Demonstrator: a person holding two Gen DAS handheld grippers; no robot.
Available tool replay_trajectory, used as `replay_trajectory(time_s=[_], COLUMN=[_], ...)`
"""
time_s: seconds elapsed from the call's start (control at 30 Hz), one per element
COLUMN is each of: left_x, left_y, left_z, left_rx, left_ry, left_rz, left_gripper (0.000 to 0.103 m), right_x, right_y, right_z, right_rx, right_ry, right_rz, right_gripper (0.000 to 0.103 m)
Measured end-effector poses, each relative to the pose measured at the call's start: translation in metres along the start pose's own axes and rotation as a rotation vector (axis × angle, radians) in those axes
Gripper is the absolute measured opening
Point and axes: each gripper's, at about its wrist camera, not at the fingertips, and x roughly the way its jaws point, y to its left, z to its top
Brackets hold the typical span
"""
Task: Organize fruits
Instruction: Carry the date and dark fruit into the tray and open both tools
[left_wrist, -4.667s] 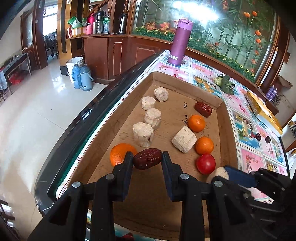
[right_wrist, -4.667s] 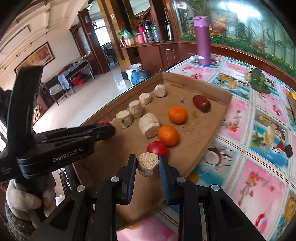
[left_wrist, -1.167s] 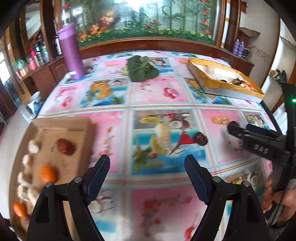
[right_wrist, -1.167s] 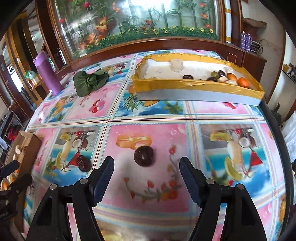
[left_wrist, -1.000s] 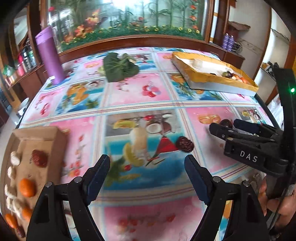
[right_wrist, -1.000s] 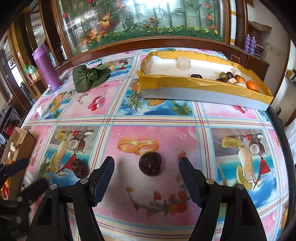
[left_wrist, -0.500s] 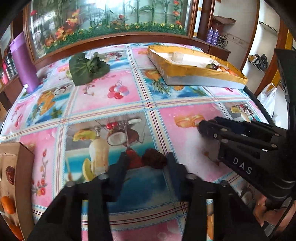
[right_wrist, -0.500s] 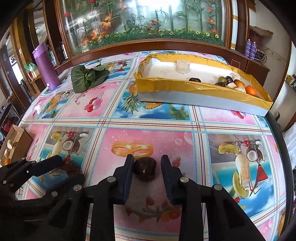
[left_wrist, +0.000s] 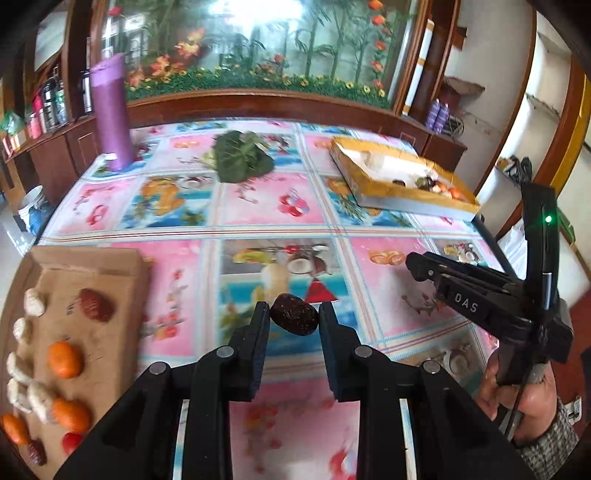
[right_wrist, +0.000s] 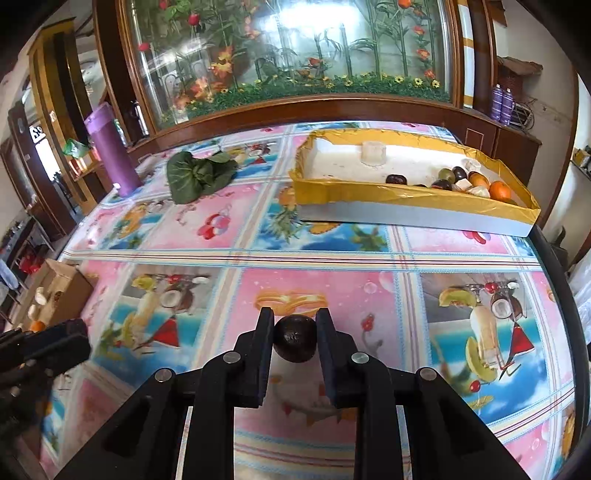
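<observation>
My left gripper (left_wrist: 294, 318) is shut on a dark wrinkled date (left_wrist: 294, 319) and holds it above the patterned tablecloth. My right gripper (right_wrist: 294, 334) is shut on a round dark fruit (right_wrist: 295, 339) over the table's middle. The right gripper also shows in the left wrist view (left_wrist: 417, 264). A cardboard tray (left_wrist: 122, 258) at the left holds oranges (left_wrist: 64, 359), a red date (left_wrist: 95, 304), a small tomato and pale chunks. A yellow-rimmed tray (right_wrist: 369, 194) at the far right holds several fruits (right_wrist: 476, 182) and a white cup.
A purple flask (left_wrist: 110, 110) stands at the far left of the table. A green leafy bundle (right_wrist: 197, 173) lies near the back. A glass display cabinet runs behind the table. The table's dark edge (right_wrist: 561, 280) is at the right.
Both grippers closed from wide open onto their fruits on the tablecloth and have lifted them. Earlier still they held a date and a pale chunk over the cardboard tray.
</observation>
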Motion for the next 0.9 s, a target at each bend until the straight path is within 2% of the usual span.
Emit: replay_trajectory(time_s=[0.1, 0.2, 0.43, 0.6, 0.7, 0.9], left_x=[-0.027, -0.051, -0.087, -0.105, -0.106, -0.105], left_y=[0.031, 0.073, 0.154, 0.182, 0.192, 0.205], left_z=[-0.01, -0.026, -0.067, -0.094, -0.106, -0.118], left_rx=[-0.045, -0.118, -0.272, -0.289, -0.291, -0.296], left_ry=[-0.024, -0.029, -0.027, -0.033, -0.024, -0.024], left_rz=[0.019, 0.08, 0.225, 0.307, 0.338, 0.358], left_gripper=[0.026, 0.026, 0.026, 0.026, 0.026, 0.026], right_x=[-0.013, -0.028, -0.058, -0.066, -0.065, -0.061], right_y=[0.008, 0.029, 0.117, 0.185, 0.223, 0.279], right_z=[-0.003, -0.006, -0.021, -0.045, -0.063, -0.102], right_rx=[0.018, 0.0, -0.108, -0.181, -0.233, -0.366], right_ry=[-0.009, -0.011, -0.016, 0.01, 0.043, 0.073], right_rz=[0.049, 0.099, 0.268, 0.421, 0.476, 0.489], right_gripper=[0.025, 0.025, 0.025, 0.026, 0.026, 0.026])
